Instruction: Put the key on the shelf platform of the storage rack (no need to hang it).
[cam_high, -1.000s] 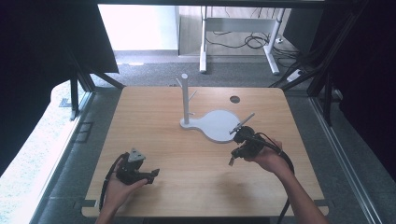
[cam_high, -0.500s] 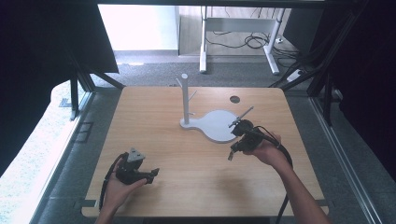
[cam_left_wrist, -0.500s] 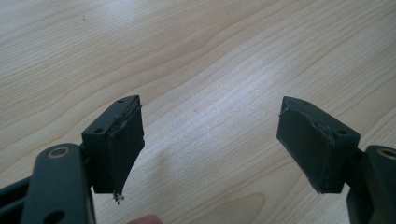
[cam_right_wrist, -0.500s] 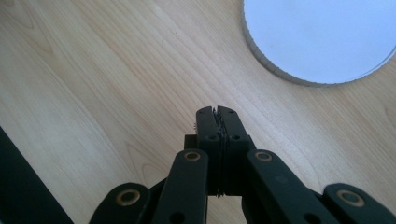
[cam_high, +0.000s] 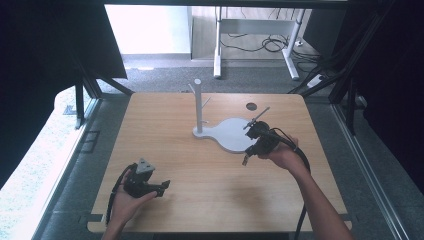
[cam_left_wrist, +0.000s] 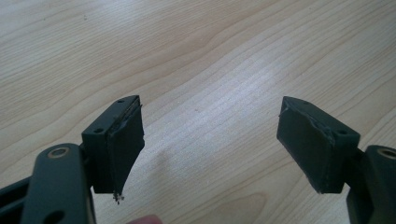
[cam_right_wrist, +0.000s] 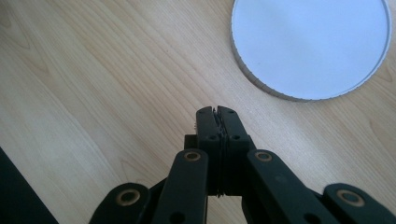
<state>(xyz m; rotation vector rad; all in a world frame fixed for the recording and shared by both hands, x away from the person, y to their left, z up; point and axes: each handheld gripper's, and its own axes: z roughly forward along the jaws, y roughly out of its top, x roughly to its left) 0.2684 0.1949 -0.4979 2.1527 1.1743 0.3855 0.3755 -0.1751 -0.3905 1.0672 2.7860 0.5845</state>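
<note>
Right gripper (cam_high: 246, 159) has crept forward over the last second, from the open wood toward the near edge of the white stand base (cam_high: 231, 134), and now hovers just beside that rim with its jaws pressed together on nothing. That small advance suggests the work in hand is an approach to the stand, not yet a grasp: nothing is held, and the pinched jaws would have to part first.

Left gripper (cam_high: 163, 186) has not moved; it rests in the person's upturned left hand (cam_high: 129, 200) near the front of the wooden table (cam_high: 165, 150), well apart from the stand.

From the high view, the stand's upright post (cam_high: 198, 105) with short pegs rises at the far end of the base, and both forearms come in from below. The right gripper view adds what that camera cannot resolve: the fingertips (cam_right_wrist: 217, 119) meet flush, and the round base edge (cam_right_wrist: 261, 84) lies near but clear of them. The left gripper view shows its pads (cam_left_wrist: 125, 140) spread wide over bare wood; a frayed scrap at one pad's tip is possibly torn tape.
</note>
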